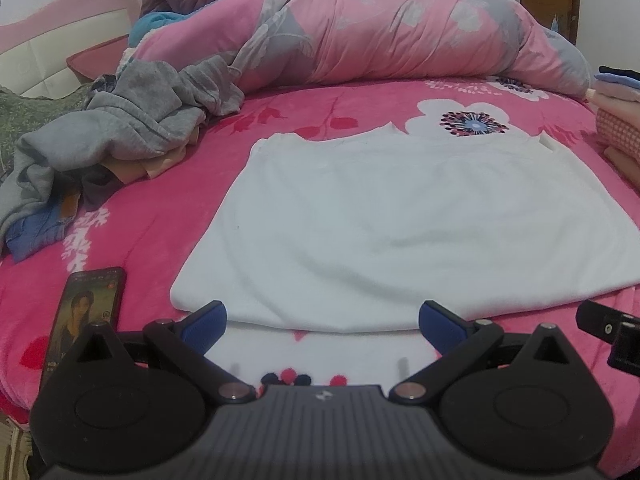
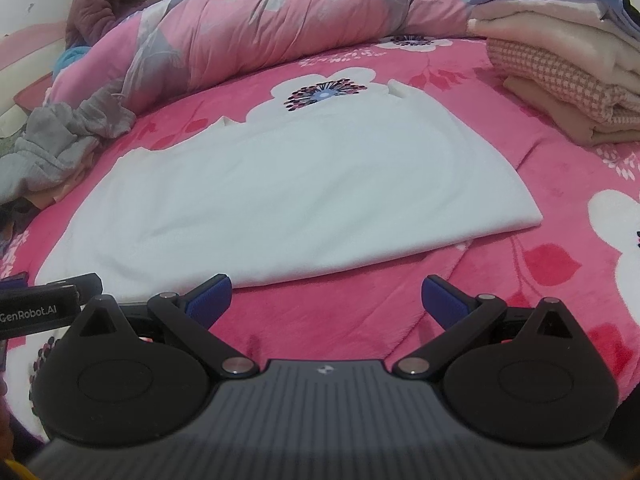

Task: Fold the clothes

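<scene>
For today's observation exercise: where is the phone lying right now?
In the left wrist view the phone lies face up on the pink blanket, just left of the left gripper, near the white garment.

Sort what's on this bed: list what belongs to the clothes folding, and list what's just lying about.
Belongs to the job:
white garment, spread flat
grey hoodie, crumpled, unfolded
folded stack
left claw and right claw, both open, holding nothing

Just lying about:
phone, screen lit
rolled pink quilt
pink floral blanket underneath
</scene>
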`<state>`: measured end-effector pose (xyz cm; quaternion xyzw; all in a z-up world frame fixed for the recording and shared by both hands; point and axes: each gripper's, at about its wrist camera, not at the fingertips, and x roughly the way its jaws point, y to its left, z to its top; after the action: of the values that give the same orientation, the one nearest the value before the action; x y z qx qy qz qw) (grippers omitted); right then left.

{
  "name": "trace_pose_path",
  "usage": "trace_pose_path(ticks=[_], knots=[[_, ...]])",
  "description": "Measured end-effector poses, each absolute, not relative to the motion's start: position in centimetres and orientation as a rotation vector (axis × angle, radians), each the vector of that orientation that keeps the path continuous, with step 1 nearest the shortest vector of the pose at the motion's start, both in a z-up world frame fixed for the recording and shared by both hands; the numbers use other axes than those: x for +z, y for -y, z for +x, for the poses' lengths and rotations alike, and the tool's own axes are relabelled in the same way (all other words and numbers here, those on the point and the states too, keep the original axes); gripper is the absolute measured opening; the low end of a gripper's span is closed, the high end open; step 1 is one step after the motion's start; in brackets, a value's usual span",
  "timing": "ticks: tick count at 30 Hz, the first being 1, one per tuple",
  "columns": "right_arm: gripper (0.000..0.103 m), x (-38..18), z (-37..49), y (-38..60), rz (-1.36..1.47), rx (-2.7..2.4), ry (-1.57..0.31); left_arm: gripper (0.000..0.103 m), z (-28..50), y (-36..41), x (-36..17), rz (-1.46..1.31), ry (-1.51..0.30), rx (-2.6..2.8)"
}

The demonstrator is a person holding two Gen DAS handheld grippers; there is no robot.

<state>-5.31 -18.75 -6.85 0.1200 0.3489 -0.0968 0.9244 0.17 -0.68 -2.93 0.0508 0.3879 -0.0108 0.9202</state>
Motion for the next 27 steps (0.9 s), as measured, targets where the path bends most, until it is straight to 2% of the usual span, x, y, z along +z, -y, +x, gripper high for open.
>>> trace_pose_path(ticks=[9,27], knots=[[0.102,-7.3,-5.6,18.9,0.257,-0.195,-0.706,0.103,0.5,0.7,-3.6,0.087,-0.815,-0.040],[0.102,-8.7,-6.6,19.2,0.274,-0.074,-0.668,0.103,0.0,-0.2,-4.8,-0.013,-0.735,-0.126]])
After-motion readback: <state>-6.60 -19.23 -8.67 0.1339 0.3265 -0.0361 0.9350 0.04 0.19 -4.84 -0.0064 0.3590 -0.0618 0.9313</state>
